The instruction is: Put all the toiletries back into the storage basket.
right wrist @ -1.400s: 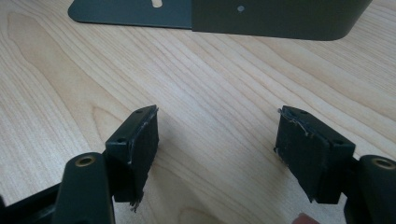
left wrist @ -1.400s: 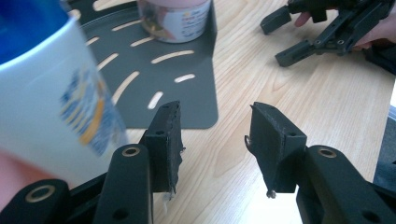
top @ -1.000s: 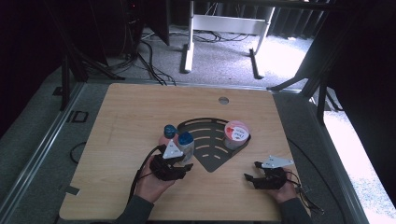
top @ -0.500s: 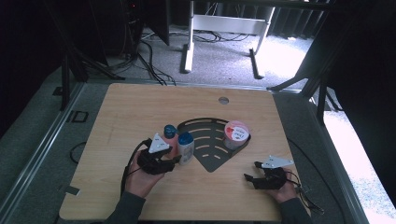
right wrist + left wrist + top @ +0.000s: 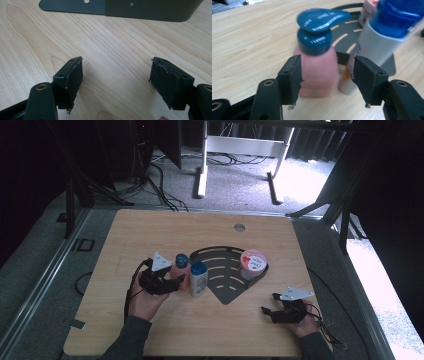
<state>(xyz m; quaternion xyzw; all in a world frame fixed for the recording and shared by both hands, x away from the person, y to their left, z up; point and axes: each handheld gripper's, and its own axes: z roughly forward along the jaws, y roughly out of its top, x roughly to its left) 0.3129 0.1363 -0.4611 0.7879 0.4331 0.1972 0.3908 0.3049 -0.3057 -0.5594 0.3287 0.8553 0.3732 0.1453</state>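
the left gripper (image 5: 325, 75) has just been opening, its jaws now spread to either side of the pink bottle (image 5: 318, 70) standing by the rack (image 5: 227, 270), likely to release it, while the right gripper (image 5: 280, 311) rests spread on the table (image 5: 150, 230).

pink pump bottle (image 5: 318, 72): we read no text, face toward us is plain
white bottle with blue cap (image 5: 372, 47): orange print low on its side, too blurred for us to read
pink-lidded tub (image 5: 253, 262): dark marks on the lid, too small for us to make out
grey plate on left hand-held gripper (image 5: 161, 262): tiny marks, unreadable
tabletop (image 5: 150, 230): we see no lettering
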